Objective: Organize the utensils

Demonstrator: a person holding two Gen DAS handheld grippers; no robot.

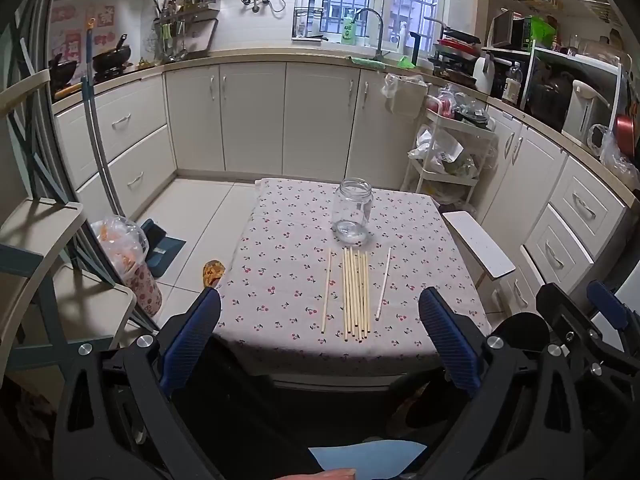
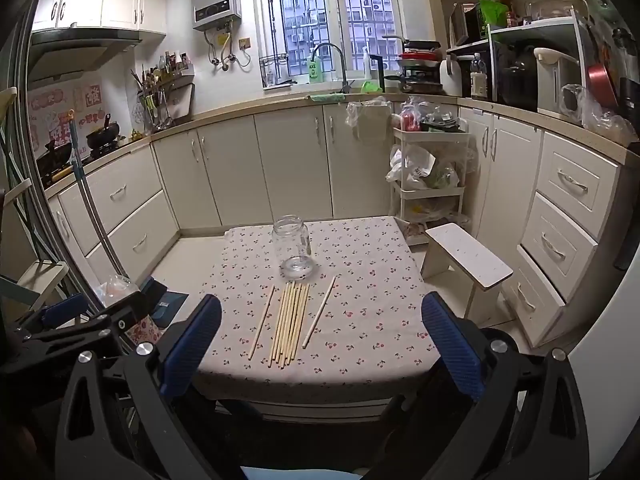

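- Both black-and-blue grippers, left gripper (image 1: 320, 332) and right gripper (image 2: 322, 340), gape wide, holding nothing.
- Pale wooden chopsticks (image 1: 356, 294) lie ahead on the cherry-print tablecloth (image 1: 280, 248), well apart from the fingers.
- Long axes point toward the clear glass jar (image 1: 353, 212).

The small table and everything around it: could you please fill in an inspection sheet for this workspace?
Surface: table under a cherry-print cloth.
Job's things: empty glass jar upright; behind a bundle of chopsticks lying flat, with a single chopstick to its left and another to its right.
Clutter: nothing seen on the table.
Grippers: left gripper and right gripper open, short of the table.
Cables: nothing seen.
Surroundings: white stool, trolley, cabinets, sink, window.
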